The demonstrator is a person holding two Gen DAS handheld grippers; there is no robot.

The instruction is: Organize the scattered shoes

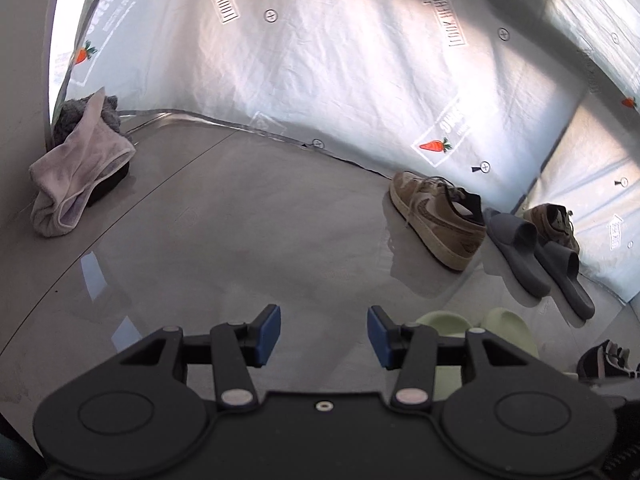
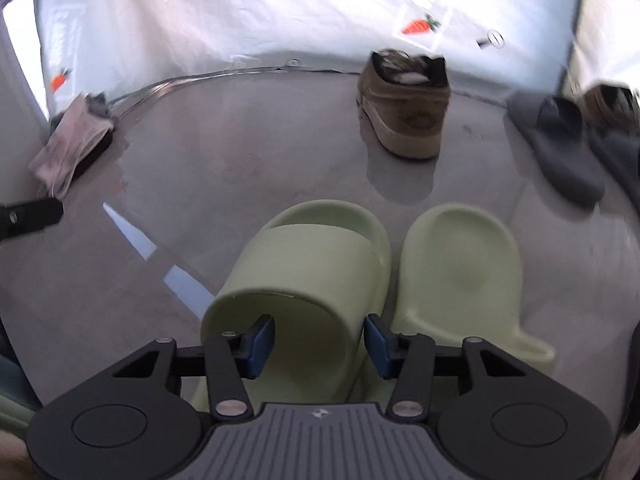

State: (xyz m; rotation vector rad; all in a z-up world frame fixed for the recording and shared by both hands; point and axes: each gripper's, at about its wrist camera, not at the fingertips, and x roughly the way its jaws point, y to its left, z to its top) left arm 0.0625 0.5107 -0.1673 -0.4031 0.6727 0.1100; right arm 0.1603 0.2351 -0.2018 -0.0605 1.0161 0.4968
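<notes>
Two pale green slides lie side by side on the grey floor; the left green slide (image 2: 308,280) is right in front of my right gripper (image 2: 319,342), which stands open at the mouth of its strap. The right green slide (image 2: 464,276) lies beside it. My left gripper (image 1: 323,334) is open over bare floor, with the green slides (image 1: 472,328) just to its right. A tan sneaker (image 1: 440,216) (image 2: 404,108) stands farther back. Two dark grey slides (image 1: 536,256) (image 2: 560,148) and a second tan sneaker (image 1: 554,226) lie at the right.
A crumpled pinkish towel (image 1: 76,176) (image 2: 72,148) lies over a dark object at the far left by the wall. White printed sheeting (image 1: 340,72) covers the back wall. A black-and-pink sneaker (image 1: 604,364) shows at the right edge.
</notes>
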